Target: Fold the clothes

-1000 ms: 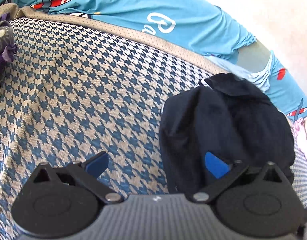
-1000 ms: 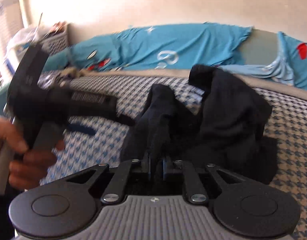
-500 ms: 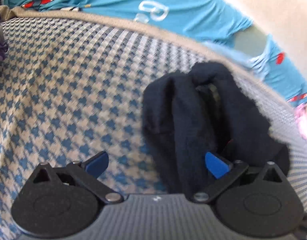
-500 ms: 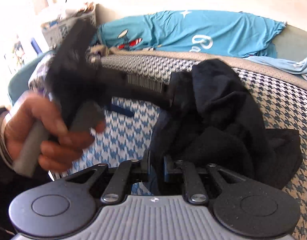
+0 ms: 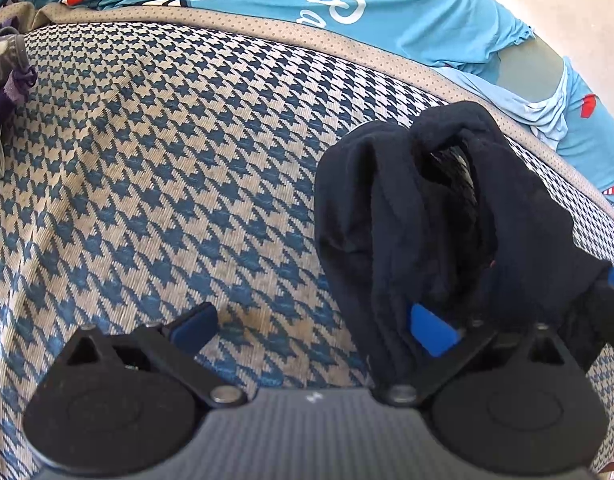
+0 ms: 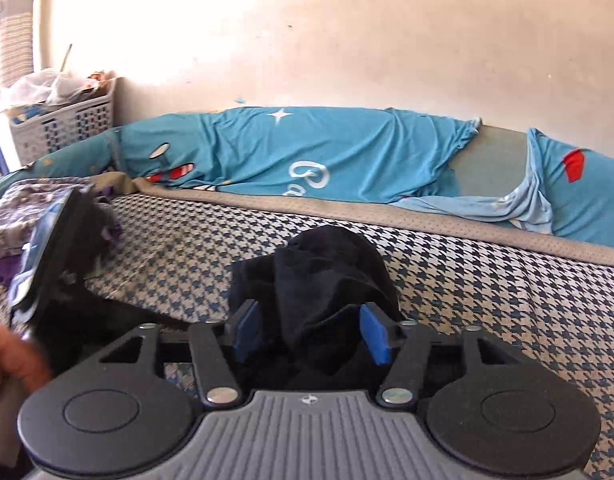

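On the houndstooth cover (image 5: pixel 155 168), the black garment (image 5: pixel 427 216) is lying bunched, no clear axis; my left gripper (image 5: pixel 313 326) and right gripper (image 6: pixel 311 334) are both gaping, unclamped.

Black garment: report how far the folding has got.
Done: nothing looks folded; the black garment lies bunched on the houndstooth bedcover. In hand: right gripper open astride its near edge, left gripper open at its side. Left: spread it flat, then fold it.
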Action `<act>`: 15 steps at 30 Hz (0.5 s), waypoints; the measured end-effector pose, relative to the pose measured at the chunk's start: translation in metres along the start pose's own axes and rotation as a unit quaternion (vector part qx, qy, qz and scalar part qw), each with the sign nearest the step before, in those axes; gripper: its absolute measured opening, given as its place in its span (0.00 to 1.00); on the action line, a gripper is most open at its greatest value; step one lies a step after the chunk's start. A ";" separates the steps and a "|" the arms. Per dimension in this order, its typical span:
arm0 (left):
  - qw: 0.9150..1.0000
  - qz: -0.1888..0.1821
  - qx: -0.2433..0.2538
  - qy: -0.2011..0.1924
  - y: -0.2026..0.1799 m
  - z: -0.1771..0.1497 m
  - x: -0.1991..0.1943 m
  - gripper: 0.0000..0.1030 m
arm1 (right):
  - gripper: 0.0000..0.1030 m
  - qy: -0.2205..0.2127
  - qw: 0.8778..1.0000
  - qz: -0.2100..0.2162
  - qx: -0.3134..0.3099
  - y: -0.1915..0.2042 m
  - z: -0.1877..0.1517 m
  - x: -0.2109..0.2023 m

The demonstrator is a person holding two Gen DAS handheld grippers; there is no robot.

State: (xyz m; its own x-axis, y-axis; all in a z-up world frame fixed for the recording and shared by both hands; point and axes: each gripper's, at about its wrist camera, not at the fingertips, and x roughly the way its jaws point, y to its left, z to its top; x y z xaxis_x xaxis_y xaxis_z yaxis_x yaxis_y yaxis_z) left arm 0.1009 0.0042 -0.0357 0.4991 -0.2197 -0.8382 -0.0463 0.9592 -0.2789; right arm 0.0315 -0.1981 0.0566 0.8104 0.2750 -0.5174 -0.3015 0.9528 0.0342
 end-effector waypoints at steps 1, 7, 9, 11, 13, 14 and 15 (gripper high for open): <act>1.000 0.002 0.004 0.000 -0.001 0.000 0.000 1.00 | 0.63 0.003 1.000 -0.007 0.004 0.000 0.001 0.006; 0.999 0.019 0.031 -0.001 -0.008 -0.004 -0.003 1.00 | 0.71 0.021 0.999 -0.043 -0.004 0.011 -0.003 0.039; 0.999 0.029 0.030 0.002 -0.007 -0.004 -0.002 1.00 | 0.71 0.030 0.999 -0.045 0.003 0.011 -0.006 0.046; 0.999 0.024 0.026 0.000 -0.004 -0.003 -0.002 1.00 | 0.70 0.044 0.998 -0.036 0.029 0.006 -0.005 0.050; 0.999 0.022 0.028 -0.001 -0.004 -0.002 -0.004 1.00 | 0.61 0.053 0.997 -0.040 0.043 0.002 -0.005 0.052; 0.999 0.023 0.032 -0.002 -0.005 -0.002 -0.005 1.00 | 0.54 0.059 0.996 -0.046 0.042 0.001 -0.005 0.055; 0.999 0.023 0.033 -0.003 -0.005 -0.002 -0.005 1.00 | 0.50 0.064 0.996 -0.049 0.040 0.001 -0.006 0.057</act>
State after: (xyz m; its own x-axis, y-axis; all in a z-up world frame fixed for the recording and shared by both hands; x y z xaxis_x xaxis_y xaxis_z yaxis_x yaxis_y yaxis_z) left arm 0.0974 -0.0001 -0.0311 0.5034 -0.1736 -0.8465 -0.0117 0.9781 -0.2076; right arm 0.0740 -0.1828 0.0220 0.7618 0.1669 -0.6260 -0.1789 0.9829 0.0444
